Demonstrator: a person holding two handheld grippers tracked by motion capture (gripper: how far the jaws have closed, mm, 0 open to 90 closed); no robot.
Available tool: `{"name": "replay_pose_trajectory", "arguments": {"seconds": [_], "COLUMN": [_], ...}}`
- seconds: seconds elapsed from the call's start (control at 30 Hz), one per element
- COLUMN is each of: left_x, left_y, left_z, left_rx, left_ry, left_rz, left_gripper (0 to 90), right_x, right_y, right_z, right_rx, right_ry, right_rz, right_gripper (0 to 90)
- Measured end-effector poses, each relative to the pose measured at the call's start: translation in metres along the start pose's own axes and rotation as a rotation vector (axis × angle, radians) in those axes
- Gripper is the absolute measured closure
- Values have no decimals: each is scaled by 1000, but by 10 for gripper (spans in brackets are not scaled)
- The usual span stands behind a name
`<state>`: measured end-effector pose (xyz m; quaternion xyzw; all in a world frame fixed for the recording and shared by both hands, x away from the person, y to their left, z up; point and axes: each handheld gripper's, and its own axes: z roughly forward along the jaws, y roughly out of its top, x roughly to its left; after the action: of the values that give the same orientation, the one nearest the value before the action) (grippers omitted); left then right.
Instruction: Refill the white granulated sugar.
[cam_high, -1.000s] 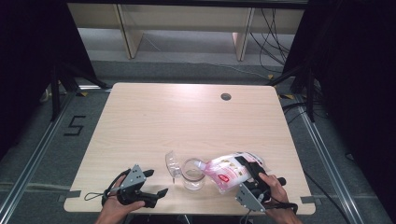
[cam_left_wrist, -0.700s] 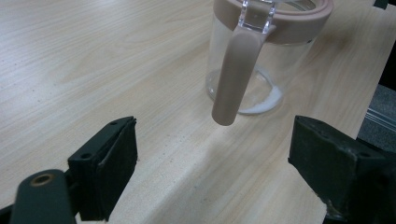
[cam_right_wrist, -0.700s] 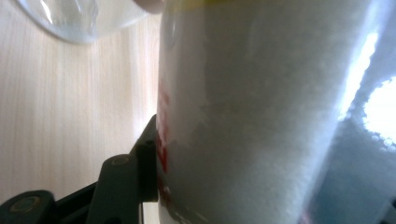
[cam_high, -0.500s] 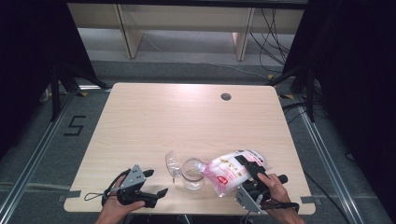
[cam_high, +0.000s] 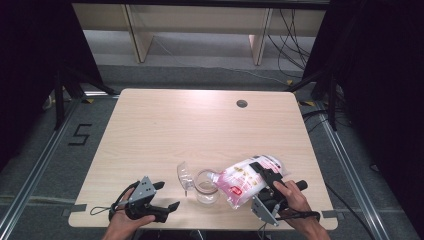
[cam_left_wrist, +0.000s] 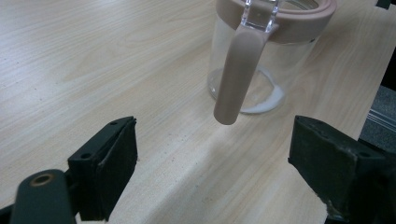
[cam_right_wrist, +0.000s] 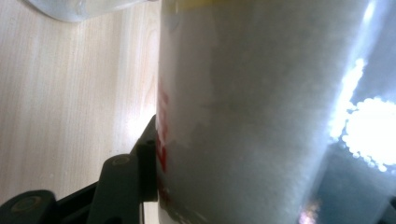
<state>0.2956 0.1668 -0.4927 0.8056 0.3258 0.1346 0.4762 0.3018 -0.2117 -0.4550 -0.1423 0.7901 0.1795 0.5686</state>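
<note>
A clear glass jar (cam_high: 206, 187) with a beige rim stands near the table's front edge, its hinged lid (cam_high: 184, 176) flipped open to the left. A ring of white powder lies on the bottom of the jar (cam_left_wrist: 261, 60). My right gripper (cam_high: 268, 179) is shut on a white and red bag (cam_high: 246, 179), tilted with its mouth over the jar. The bag (cam_right_wrist: 261, 112) looms close in the right gripper view. My left gripper (cam_high: 167, 196) rests open on the table, left of the jar, with nothing between its jaws. The jar's beige latch (cam_left_wrist: 238, 74) hangs in front of it.
A dark round cable hole (cam_high: 242, 104) sits at the table's far right. The wooden table (cam_high: 200, 130) stretches bare behind the jar. Shelving and cables (cam_high: 295, 35) lie on the floor beyond the far edge.
The bag has tipped a little further toward the jar, with the right gripper nudging left. The left gripper has stayed still.
</note>
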Motion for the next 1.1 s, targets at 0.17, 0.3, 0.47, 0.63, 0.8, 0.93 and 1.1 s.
{"name": "replay_pose_trajectory", "arguments": {"seconds": [0.17,0.3,0.47,0.63,0.8,0.93,1.1], "left_x": [1,1,1,1,0,0,1], "left_y": [0,0,0,0,0,0,0], "left_z": [1,1,0,0,-1,-1,-1], "left_rx": [-7,-3,-3,-3,0,-4,-2], "left_ry": [-5,-4,-4,2,5,1,-2], "left_rz": [7,17,17,5,-5,-8,22], "left_gripper": [151,151,151,151,151,151,151], "right_x": [-2,3,-2,-1,-1,2,-1], "right_y": [0,-1,0,3,4,4,4], "right_z": [-1,0,0,-2,-1,-2,-1], "right_rx": [8,15,6,27,28,48,39], "right_ry": [-2,-4,-14,-31,-38,-39,-49], "right_rz": [-29,-14,-86,-109,-148,-147,-184], "right_gripper": [478,478,479,480,482,482,483]}}
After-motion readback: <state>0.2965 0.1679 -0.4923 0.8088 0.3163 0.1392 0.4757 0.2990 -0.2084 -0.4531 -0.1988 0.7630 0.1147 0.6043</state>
